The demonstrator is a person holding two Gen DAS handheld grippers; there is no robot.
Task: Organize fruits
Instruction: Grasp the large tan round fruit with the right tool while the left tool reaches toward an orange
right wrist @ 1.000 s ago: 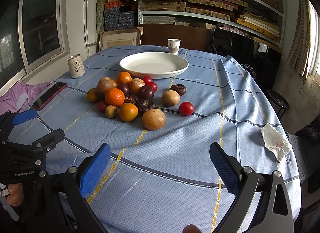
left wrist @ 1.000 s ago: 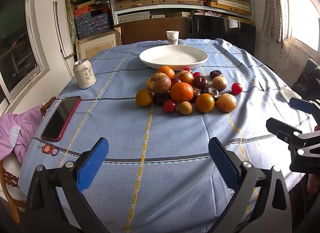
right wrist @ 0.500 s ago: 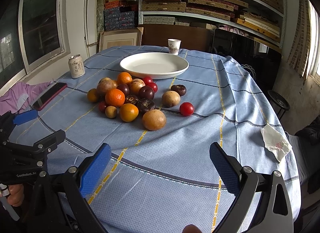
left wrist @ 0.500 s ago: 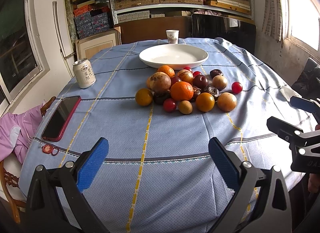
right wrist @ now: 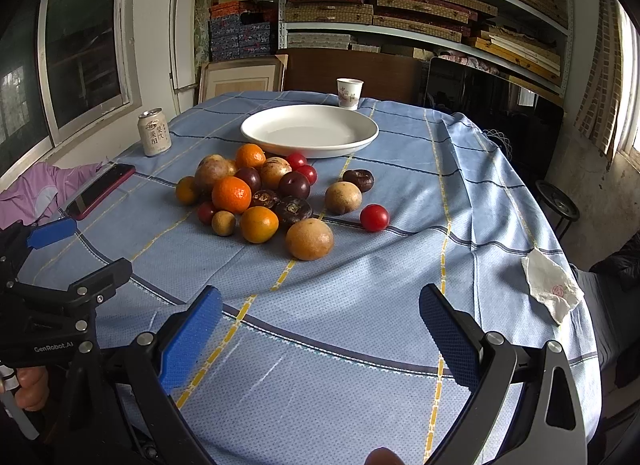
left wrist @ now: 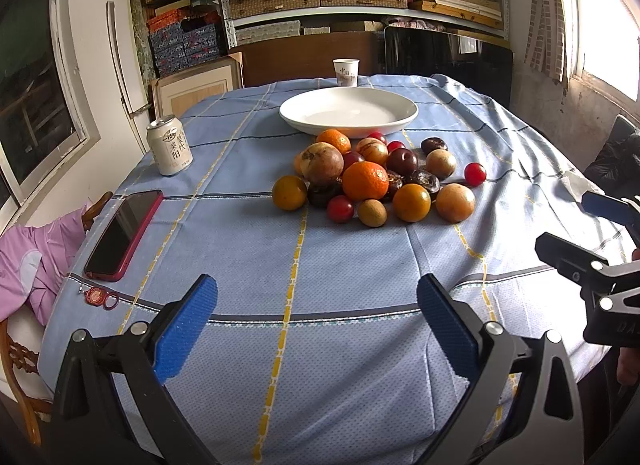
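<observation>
At the middle of the cloth-covered surface (left wrist: 240, 257), a heap of fruits (left wrist: 372, 181) — oranges, brown passion fruits, dark plums, red cherry tomatoes — lies just before an empty white plate (left wrist: 348, 111). Near the front edge, left claw (left wrist: 316, 321) and right claw (right wrist: 320, 325) hover, both spread wide, gripping nothing.

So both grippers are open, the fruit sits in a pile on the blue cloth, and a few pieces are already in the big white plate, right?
Not quite. The wide white ceramic plate holds nothing; both wrist views show it bare. The rest stands: left gripper and right gripper are open, and the pile of mixed fruit lies on the blue checked tablecloth.
</observation>
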